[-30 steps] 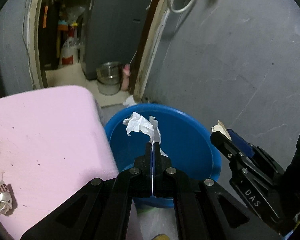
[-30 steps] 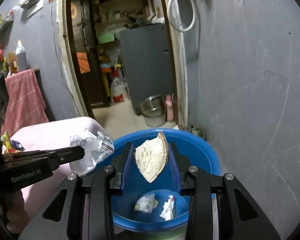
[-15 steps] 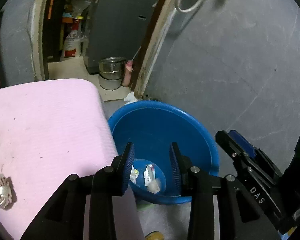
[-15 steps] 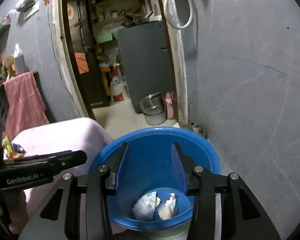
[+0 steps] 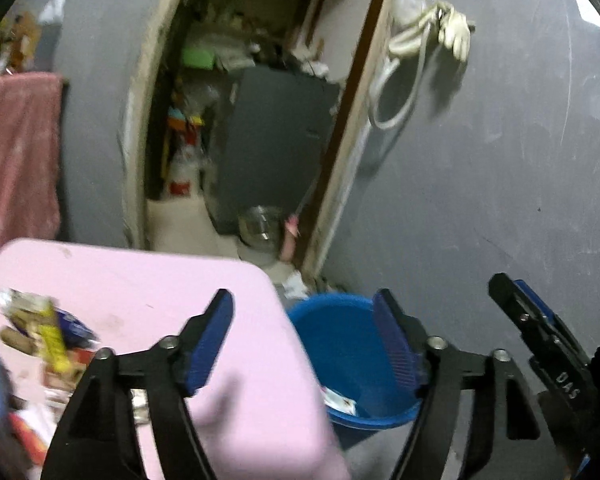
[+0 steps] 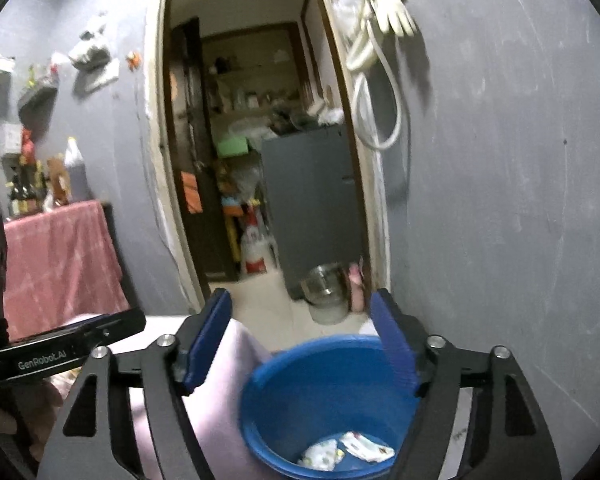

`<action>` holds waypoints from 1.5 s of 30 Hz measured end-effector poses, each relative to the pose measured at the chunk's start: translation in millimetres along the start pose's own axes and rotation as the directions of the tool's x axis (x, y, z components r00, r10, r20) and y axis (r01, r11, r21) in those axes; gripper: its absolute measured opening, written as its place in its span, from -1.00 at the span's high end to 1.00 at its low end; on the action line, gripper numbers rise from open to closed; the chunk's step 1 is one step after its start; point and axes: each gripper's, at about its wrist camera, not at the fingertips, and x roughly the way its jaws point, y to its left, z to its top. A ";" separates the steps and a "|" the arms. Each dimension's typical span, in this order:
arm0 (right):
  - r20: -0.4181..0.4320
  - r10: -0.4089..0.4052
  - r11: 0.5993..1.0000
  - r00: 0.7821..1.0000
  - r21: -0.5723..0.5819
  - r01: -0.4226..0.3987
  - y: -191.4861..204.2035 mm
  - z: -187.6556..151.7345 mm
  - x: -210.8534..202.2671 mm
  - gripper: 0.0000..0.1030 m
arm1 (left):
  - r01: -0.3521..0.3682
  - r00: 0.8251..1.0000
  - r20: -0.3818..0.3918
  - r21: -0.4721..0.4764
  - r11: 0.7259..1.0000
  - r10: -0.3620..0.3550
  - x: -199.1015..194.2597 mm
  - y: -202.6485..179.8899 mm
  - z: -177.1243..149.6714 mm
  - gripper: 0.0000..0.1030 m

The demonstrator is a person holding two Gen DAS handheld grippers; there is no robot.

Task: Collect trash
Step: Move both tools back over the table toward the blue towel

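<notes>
Grey walls (image 6: 500,200) — open doorway (image 6: 260,160), cluttered beyond.

Both wrist cameras face the doorway (image 6: 260,160), sharing the blue tub (image 5: 340,344).

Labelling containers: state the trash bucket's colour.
The bucket is plain blue, inside and rim; it shows best in the right wrist view.

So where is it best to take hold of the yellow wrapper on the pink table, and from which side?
Probably across the narrow width of the yellow wrapper, near its middle, coming down from above: it seems, though blurred, a long flat strip lying on the pink table.
</notes>
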 end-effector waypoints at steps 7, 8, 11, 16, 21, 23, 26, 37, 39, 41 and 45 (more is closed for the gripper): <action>0.089 0.067 0.998 0.994 -0.021 -0.066 38.9 10.6 -23.1 -0.86 | -0.072 0.989 0.130 -0.039 0.997 0.076 -60.1 30.1 2.9 -0.86; 0.107 0.076 0.997 0.991 -0.025 -0.073 45.6 10.8 -27.1 -0.93 | -0.081 0.986 0.141 -0.045 0.996 0.087 -69.4 35.2 2.0 -0.87; 0.159 0.098 0.995 0.982 -0.037 -0.093 63.4 9.4 -36.9 -1.00 | -0.128 0.977 0.163 -0.053 0.990 0.135 -92.5 50.8 -0.4 -0.92; 0.193 0.157 0.987 0.969 -0.067 -0.147 91.9 2.4 -48.5 -1.00 | -0.186 0.960 0.198 -0.079 0.979 0.198 -132.8 79.5 -13.1 -0.93; 0.201 0.213 0.976 0.956 -0.083 -0.200 119.8 -5.9 -59.0 -1.00 | -0.264 0.932 0.234 -0.081 0.961 0.276 -167.2 103.7 -30.2 -0.93; 0.205 0.225 0.973 0.953 -0.090 -0.210 128.8 -10.4 -62.6 -1.00 | -0.291 0.921 0.247 -0.078 0.954 0.301 -177.1 110.7 -37.4 -0.93; 0.205 0.242 0.969 0.948 -0.105 -0.224 141.2 -17.7 -68.0 -1.00 | -0.320 0.909 0.256 -0.076 0.945 0.328 -190.6 121.1 -49.7 -0.93; 0.047 0.303 0.944 0.952 -0.152 -0.293 184.7 -50.2 -49.7 -1.00 | -0.357 0.921 0.138 -0.080 0.931 0.365 -195.0 160.3 -78.5 -0.93; -0.001 0.302 0.940 0.953 -0.163 -0.299 191.1 -55.7 -42.8 -1.00 | -0.345 0.930 0.099 -0.094 0.934 0.354 -190.9 167.7 -82.2 -0.93; -0.061 0.309 0.933 0.949 -0.171 -0.315 197.6 -62.5 -34.1 -1.00 | -0.328 0.940 0.062 -0.108 0.938 0.336 -186.5 174.2 -85.6 -0.93; -0.173 0.327 0.921 0.929 -0.163 -0.355 205.8 -73.3 -17.6 -1.00 | -0.293 0.956 -0.013 -0.117 0.949 0.294 -173.2 181.7 -90.5 -0.92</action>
